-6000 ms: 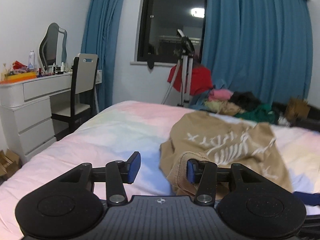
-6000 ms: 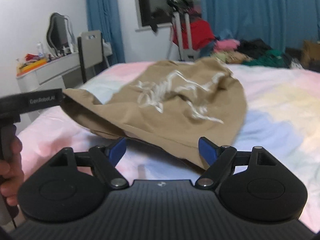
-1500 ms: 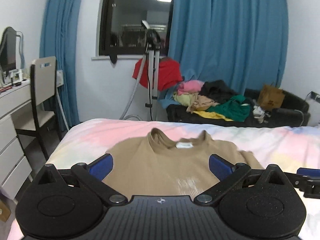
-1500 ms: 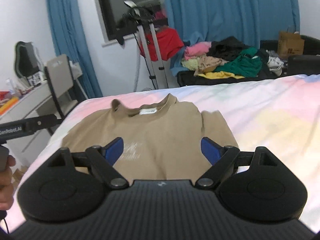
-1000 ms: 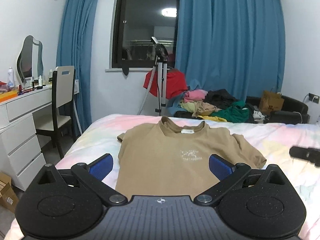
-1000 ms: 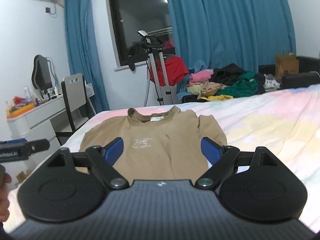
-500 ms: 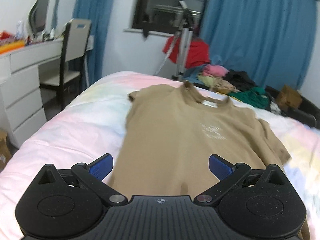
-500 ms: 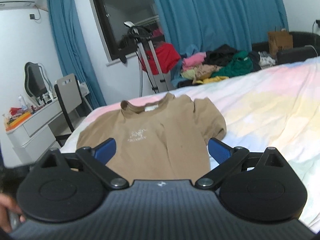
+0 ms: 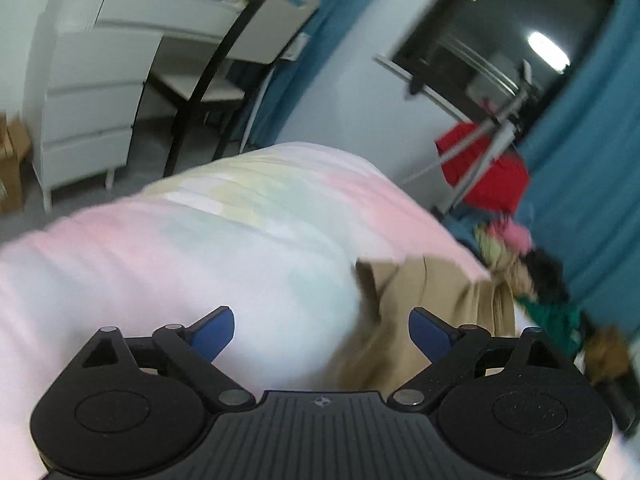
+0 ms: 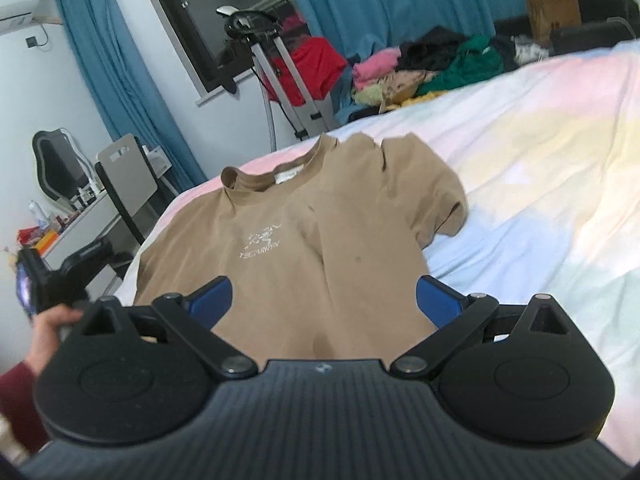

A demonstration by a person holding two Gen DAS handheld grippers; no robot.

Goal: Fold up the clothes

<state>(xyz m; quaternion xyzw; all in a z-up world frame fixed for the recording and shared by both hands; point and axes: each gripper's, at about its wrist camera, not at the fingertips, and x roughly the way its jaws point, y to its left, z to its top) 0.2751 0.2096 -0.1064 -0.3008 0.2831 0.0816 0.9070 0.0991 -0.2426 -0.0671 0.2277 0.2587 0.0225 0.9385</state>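
A tan T-shirt (image 10: 288, 232) with a white chest logo lies flat and face up on the pastel duvet (image 10: 540, 160), collar toward the window. My right gripper (image 10: 324, 284) hangs open over the shirt's lower half, nothing between its fingers. In the blurred, tilted left wrist view the shirt's (image 9: 440, 292) left sleeve and side show by the right finger. My left gripper (image 9: 320, 314) is over bare duvet (image 9: 200, 240) beside that side; its jaws are closing with nothing between them. A person's hand (image 10: 48, 320) shows at the left edge of the right wrist view.
The bed's left edge drops to the floor beside a white dresser (image 9: 92, 92) and a chair (image 9: 248, 40). Beyond the bed's far end stand a metal stand with a red cloth (image 10: 312, 64) and a pile of clothes (image 10: 440, 60).
The left gripper has swung left and rolled, so the shirt slid from the middle to the right of its view. The right gripper sank closer to the shirt and tilted.
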